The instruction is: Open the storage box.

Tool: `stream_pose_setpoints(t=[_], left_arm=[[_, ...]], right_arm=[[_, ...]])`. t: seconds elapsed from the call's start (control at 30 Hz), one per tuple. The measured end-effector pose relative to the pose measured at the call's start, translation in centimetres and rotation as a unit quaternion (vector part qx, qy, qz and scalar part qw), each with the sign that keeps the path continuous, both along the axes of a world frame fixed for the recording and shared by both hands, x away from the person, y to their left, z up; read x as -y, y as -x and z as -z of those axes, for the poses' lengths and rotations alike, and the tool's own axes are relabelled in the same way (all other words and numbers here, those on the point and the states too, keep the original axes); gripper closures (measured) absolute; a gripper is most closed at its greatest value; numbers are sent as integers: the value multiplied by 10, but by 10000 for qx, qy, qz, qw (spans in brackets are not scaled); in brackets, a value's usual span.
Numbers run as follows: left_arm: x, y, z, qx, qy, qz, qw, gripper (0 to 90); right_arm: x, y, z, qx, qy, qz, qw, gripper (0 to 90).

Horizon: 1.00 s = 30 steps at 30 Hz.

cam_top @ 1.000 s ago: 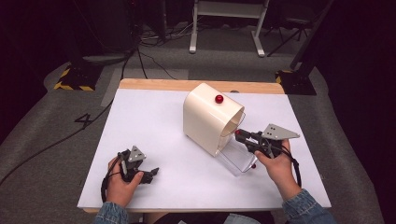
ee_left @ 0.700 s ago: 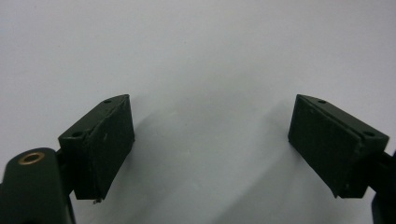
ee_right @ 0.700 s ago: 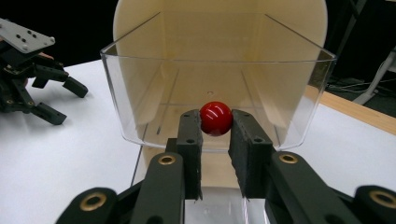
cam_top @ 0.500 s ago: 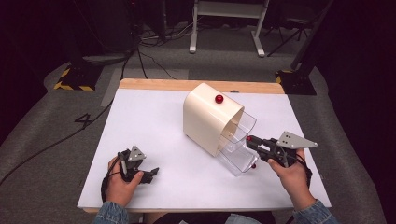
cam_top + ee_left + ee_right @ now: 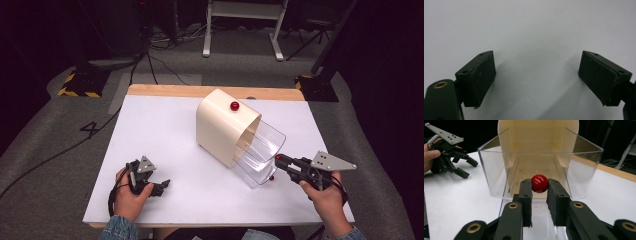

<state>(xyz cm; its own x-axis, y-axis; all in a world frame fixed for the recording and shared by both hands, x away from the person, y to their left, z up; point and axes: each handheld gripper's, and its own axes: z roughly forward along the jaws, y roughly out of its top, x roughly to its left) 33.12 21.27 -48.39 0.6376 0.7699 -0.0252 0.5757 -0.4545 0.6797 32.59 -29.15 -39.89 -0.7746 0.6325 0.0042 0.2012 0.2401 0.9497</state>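
Note:
A cream housing (image 5: 220, 127) with a red knob (image 5: 234, 106) on top stands mid-table. A clear plastic drawer (image 5: 260, 155) sticks out of its open front toward the near right. My right gripper (image 5: 280, 161) is shut on the drawer's small red ball knob (image 5: 539, 183), with both pads (image 5: 526, 192) pressing its sides. In the right gripper view the drawer wall (image 5: 584, 167) looks empty. My left gripper (image 5: 162, 186) rests on the white table (image 5: 165, 130) at the near left, held by a hand. It is open, with bare tabletop between its pads (image 5: 482, 75).
A wooden strip (image 5: 170, 91) runs along the table's far edge. Cables (image 5: 165, 60) and white stand legs (image 5: 240, 45) lie on the grey floor beyond. In the right gripper view the left gripper (image 5: 465, 168) sits off to the left of the drawer.
My right gripper has moved toward the near right, drawing the clear drawer farther out of the cream housing. The left hand has not moved.

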Motion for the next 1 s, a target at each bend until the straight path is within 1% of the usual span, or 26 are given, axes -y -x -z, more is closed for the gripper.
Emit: stream_pose_setpoints(t=[0.1, 0.13, 0.2, 0.23, 0.3, 0.37, 0.47, 0.5, 0.53, 0.57, 0.63, 0.67, 0.7, 0.8, 0.87, 1.0], left_arm=[[0, 0, 0, -1, -2, 1, 10000, 144], [0, 0, 0, 3, 0, 0, 10000, 144], [0, 0, 0, 1, -2, 1, 10000, 144], [0, 0, 0, 1, 0, 0, 10000, 144], [0, 0, 0, -6, -7, 4, 10000, 144], [0, 0, 0, 3, -1, 0, 10000, 144], [0, 0, 0, 2, 0, 1, 10000, 144], [0, 0, 0, 6, 0, 4, 10000, 144], [0, 0, 0, 3, -1, 0, 10000, 144], [0, 0, 0, 3, -1, 0, 10000, 144], [0, 0, 0, 2, -1, 1, 10000, 144], [0, 0, 0, 2, -1, 1, 10000, 144], [0, 0, 0, 3, -1, 1, 10000, 144], [0, 0, 0, 2, 1, 2, 10000, 144], [0, 0, 0, 2, 2, 0, 10000, 144], [0, 0, 0, 20, -11, 13, 10000, 144]], right_arm=[[3, 1, 1, -7, -9, 22, 10000, 742], [4, 1, 5, -74, 15, 25, 10000, 741], [4, 1, 7, -88, 35, 37, 9999, 741], [5, 1, 11, -141, 33, 37, 9999, 739], [5, 1, 14, -187, 50, 38, 9998, 732], [5, 0, 16, -254, 70, 65, 9996, 690], [7, 0, 18, -250, 91, 109, 9996, 680], [8, 0, 18, -269, 89, 109, 9995, 663], [10, 0, 20, -250, 105, 163, 9995, 615], [10, 0, 20, -250, 105, 163, 9995, 615], [12, 0, 20, -238, 67, 228, 9994, 580], [12, 0, 20, -238, 67, 228, 9994, 580], [14, 0, 20, -219, 66, 257, 9994, 557], [16, 1, 20, -216, 55, 266, 9994, 535], [19, 1, 19, -206, 74, 305, 9993, 508], [26, 2, 19, -262, 173, 414, 9986, 470]])
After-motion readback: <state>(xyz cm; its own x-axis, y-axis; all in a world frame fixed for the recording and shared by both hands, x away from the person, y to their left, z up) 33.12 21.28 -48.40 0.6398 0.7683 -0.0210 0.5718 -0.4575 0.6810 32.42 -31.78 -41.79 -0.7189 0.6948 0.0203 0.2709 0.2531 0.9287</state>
